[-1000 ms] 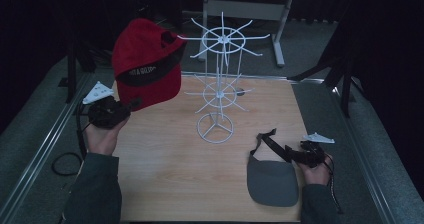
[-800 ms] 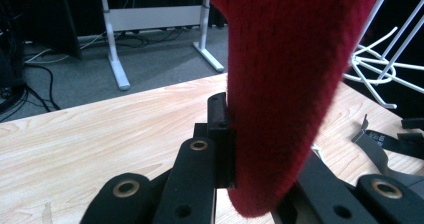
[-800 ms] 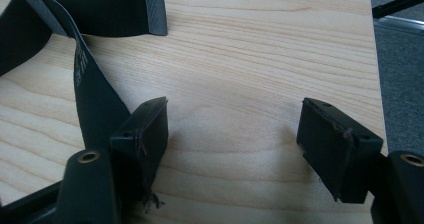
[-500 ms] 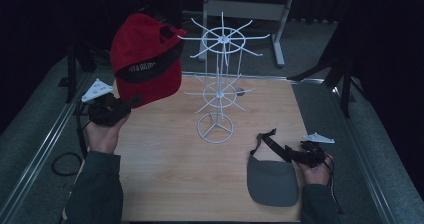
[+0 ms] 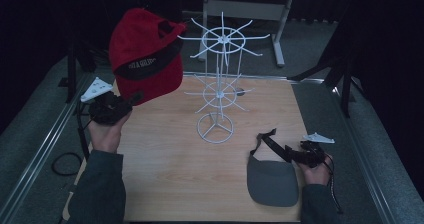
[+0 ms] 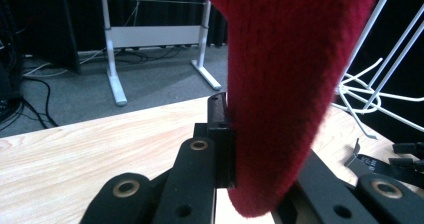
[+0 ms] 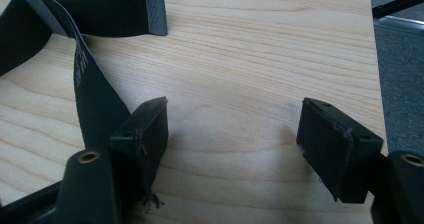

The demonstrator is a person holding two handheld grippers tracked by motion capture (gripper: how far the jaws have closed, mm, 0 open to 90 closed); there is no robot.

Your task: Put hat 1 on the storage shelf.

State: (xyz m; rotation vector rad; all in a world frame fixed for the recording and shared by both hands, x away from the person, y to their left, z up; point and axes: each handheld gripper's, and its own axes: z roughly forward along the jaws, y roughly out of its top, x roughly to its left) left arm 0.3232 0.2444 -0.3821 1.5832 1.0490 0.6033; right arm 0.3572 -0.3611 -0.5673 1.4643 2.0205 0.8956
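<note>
My left gripper [image 5: 131, 100] fingers pinch the red cap's [image 5: 145, 51] brim, raised at upper left beside the white rack [image 5: 220, 79]. My right gripper [image 7: 232, 134] fingers gape wide, empty, beside the grey visor [image 5: 272, 181] at lower right of the table [image 5: 170, 174].

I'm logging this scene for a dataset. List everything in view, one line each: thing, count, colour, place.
Cap: one, red with a black band, held up above the table's left side, near the rack's top arms.
Wire rack: one, white, standing mid-table on a ring base.
Visor: one, grey with a black strap, flat on the table at front right.
Table: one, light wood.
Desk frame: one, pale grey, on the floor behind the table.
Left gripper: one, black, jaws closed on the cap's brim.
Right gripper: one, black, jaws open over bare wood beside the visor's strap.
</note>
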